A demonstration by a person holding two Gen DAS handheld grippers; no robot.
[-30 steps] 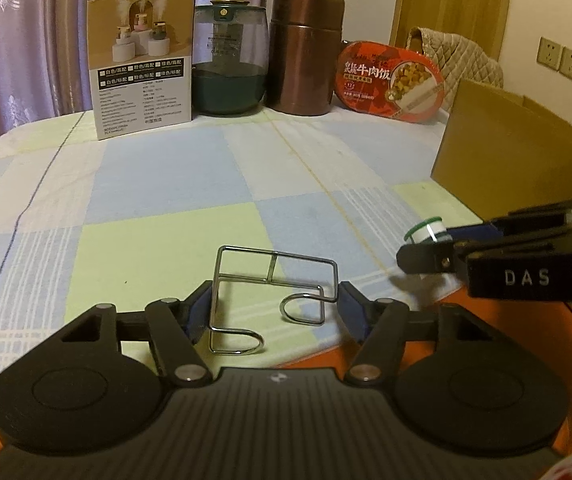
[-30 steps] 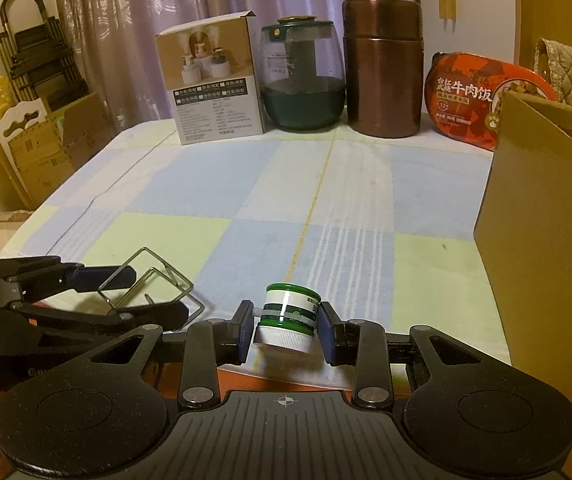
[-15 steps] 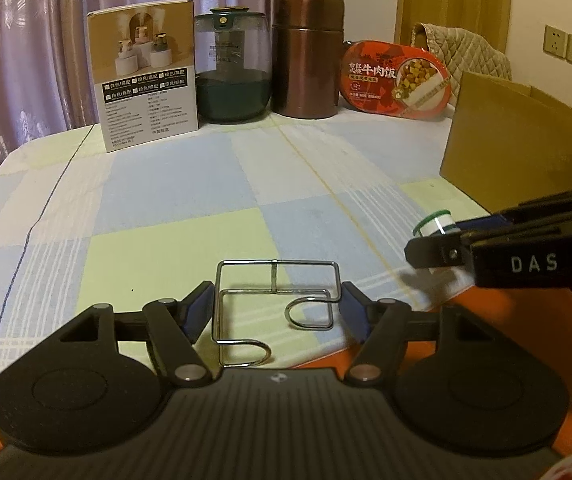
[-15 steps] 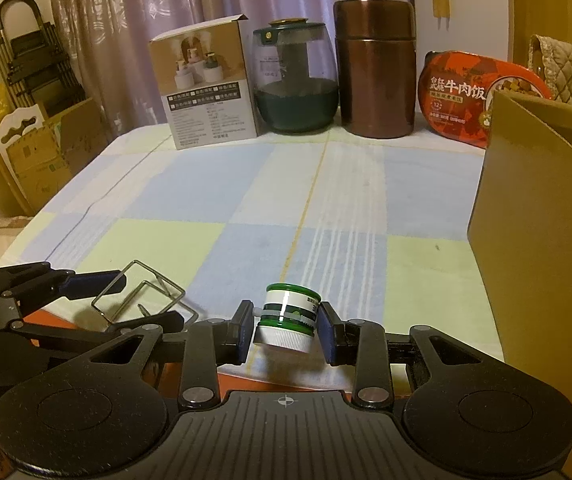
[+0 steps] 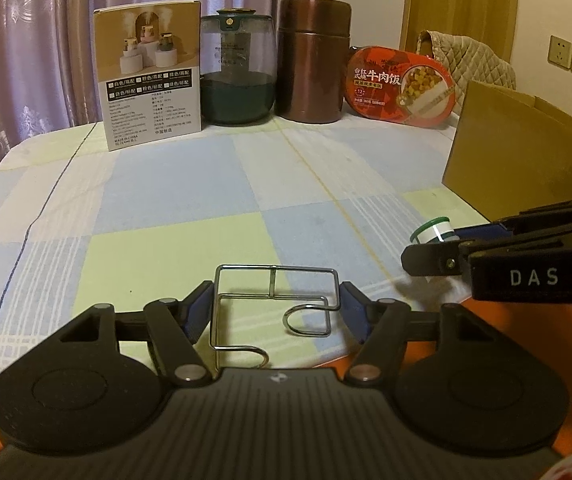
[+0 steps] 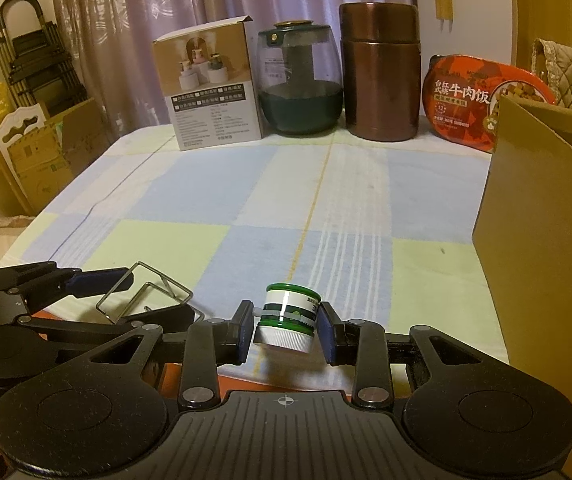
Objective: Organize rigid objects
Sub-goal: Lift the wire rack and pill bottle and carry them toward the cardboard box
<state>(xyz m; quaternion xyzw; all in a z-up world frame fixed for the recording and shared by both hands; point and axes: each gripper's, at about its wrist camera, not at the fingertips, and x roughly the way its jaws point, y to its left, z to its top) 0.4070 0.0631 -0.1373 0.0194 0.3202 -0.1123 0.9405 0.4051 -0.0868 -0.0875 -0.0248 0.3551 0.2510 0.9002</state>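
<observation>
My left gripper [image 5: 276, 308] is shut on a bent steel wire hook rack [image 5: 274, 306], held level just above the table's near edge. The rack also shows in the right wrist view [image 6: 142, 294], with the left gripper [image 6: 126, 292] around it. My right gripper [image 6: 286, 326] is shut on a small green-and-white bottle [image 6: 288, 318] with a white cap, held tilted above the near edge. In the left wrist view the bottle [image 5: 434, 232] sticks out of the right gripper [image 5: 438, 240] at the right.
A checked cloth covers the table [image 6: 286, 200]. Along the far edge stand a product box [image 6: 210, 88], a dark green glass jar [image 6: 300, 80], a brown metal canister [image 6: 380, 72] and a red meal box [image 6: 486, 102]. An open cardboard box [image 6: 546, 232] stands at the right.
Both grippers have pulled back slightly and tilted up with their objects still held. The wire rack now sits more level between the left fingers.
</observation>
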